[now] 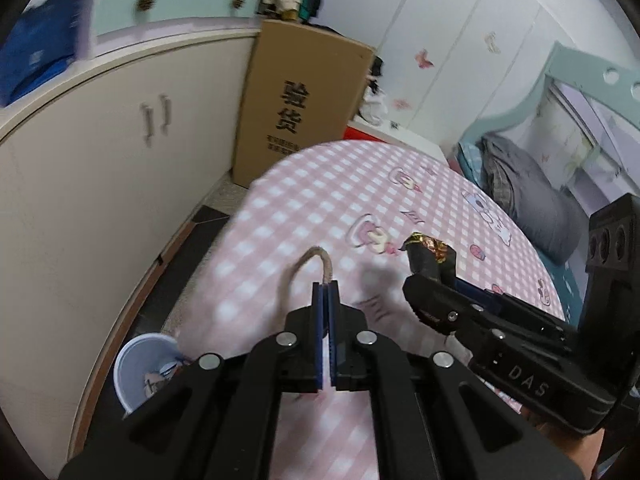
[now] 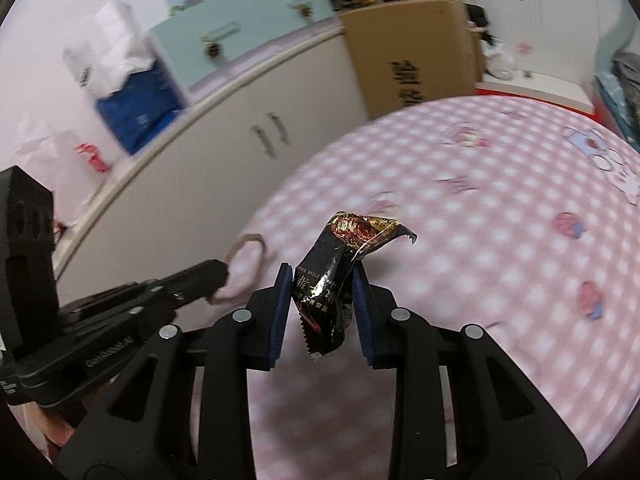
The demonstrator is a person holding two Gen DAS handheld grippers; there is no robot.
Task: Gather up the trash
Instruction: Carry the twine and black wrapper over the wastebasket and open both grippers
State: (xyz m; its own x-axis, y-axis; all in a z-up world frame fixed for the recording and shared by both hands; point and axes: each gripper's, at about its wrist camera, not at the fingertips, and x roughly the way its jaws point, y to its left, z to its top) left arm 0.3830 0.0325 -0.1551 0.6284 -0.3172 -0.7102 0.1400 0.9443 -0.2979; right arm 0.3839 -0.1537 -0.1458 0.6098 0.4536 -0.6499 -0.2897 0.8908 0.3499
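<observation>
You had both pieces lifted: your left gripper (image 1: 329,288) pinched a loop of twine (image 1: 310,258), your right gripper (image 2: 320,276) clamped a black snack wrapper (image 2: 326,280) above the checked bench (image 1: 320,184). Dropping them into the paper cup (image 1: 138,368) (already holding scraps) likely remained.

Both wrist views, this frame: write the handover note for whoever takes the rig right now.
Left gripper: jaws shut on a loop of twine, held above the checked tablecloth.
Right gripper: jaws closed on a black-and-gold wrapper, also lifted off the cloth.
White cup: low at the left of the left view, beside the table edge, with some scraps already inside.
Done: both pieces picked up.
Left: neither is dropped off yet. The cup looks like the likely place for them, though that is a guess. No other loose trash shows on the visible cloth.
</observation>
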